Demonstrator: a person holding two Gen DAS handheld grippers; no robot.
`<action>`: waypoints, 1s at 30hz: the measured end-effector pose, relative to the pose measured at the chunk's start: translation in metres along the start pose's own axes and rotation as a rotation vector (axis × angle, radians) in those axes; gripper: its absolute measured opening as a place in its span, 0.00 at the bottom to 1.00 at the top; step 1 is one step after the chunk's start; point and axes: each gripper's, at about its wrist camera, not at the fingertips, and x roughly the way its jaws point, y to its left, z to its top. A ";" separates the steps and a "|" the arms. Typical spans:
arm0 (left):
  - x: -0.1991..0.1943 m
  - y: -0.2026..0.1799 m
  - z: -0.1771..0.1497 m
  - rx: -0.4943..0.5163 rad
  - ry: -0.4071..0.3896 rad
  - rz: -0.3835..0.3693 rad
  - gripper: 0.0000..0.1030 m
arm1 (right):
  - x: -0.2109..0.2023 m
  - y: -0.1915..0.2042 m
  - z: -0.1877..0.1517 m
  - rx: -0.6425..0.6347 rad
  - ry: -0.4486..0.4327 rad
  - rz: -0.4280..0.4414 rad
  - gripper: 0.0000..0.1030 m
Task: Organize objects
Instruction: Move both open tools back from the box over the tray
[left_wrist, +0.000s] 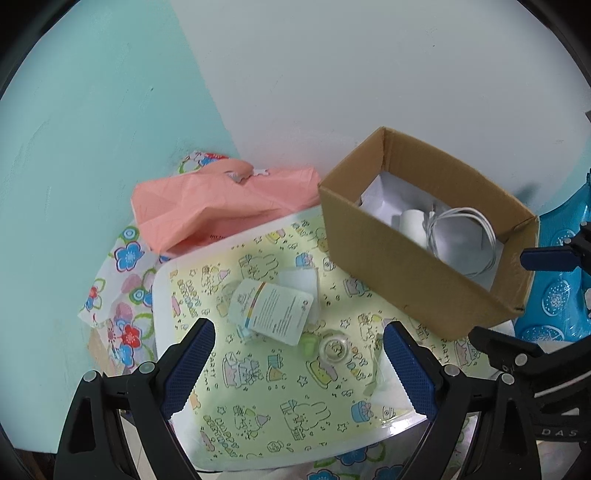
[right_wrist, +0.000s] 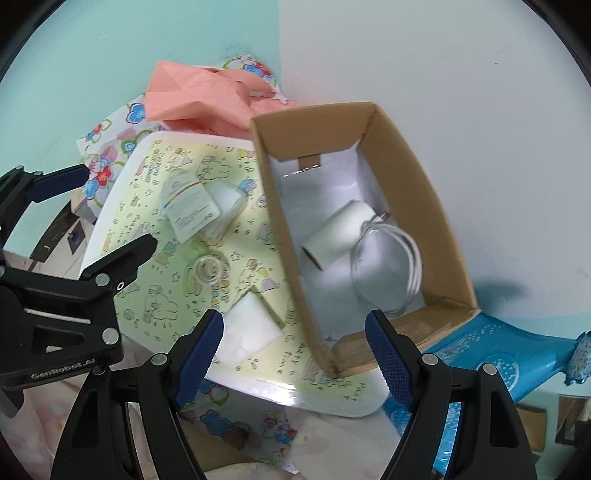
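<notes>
The left gripper (left_wrist: 299, 369) is a matte black plastic frame whose two fingers (left_wrist: 190, 365) carry dark blue, finely cross-hatched rubber pads along their inner faces. Round silver screw heads sit at the finger pivots in the lower left and lower right of its own view. The right gripper (right_wrist: 293, 362) has the same build: black angular arms with triangular cut-outs, blue textured pads (right_wrist: 388, 358), silver screws. White lettering reading "GenRobot.AI" marks a black body at the right view's lower left.
</notes>
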 end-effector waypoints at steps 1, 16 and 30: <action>0.000 0.002 -0.002 -0.005 0.001 -0.008 0.91 | 0.000 0.003 -0.001 0.009 0.007 0.001 0.80; 0.030 0.024 -0.044 -0.019 0.017 -0.008 0.91 | 0.032 0.048 -0.007 0.083 0.077 0.031 0.80; 0.070 0.039 -0.060 -0.041 0.047 -0.046 0.89 | 0.074 0.069 -0.006 0.089 0.114 0.049 0.80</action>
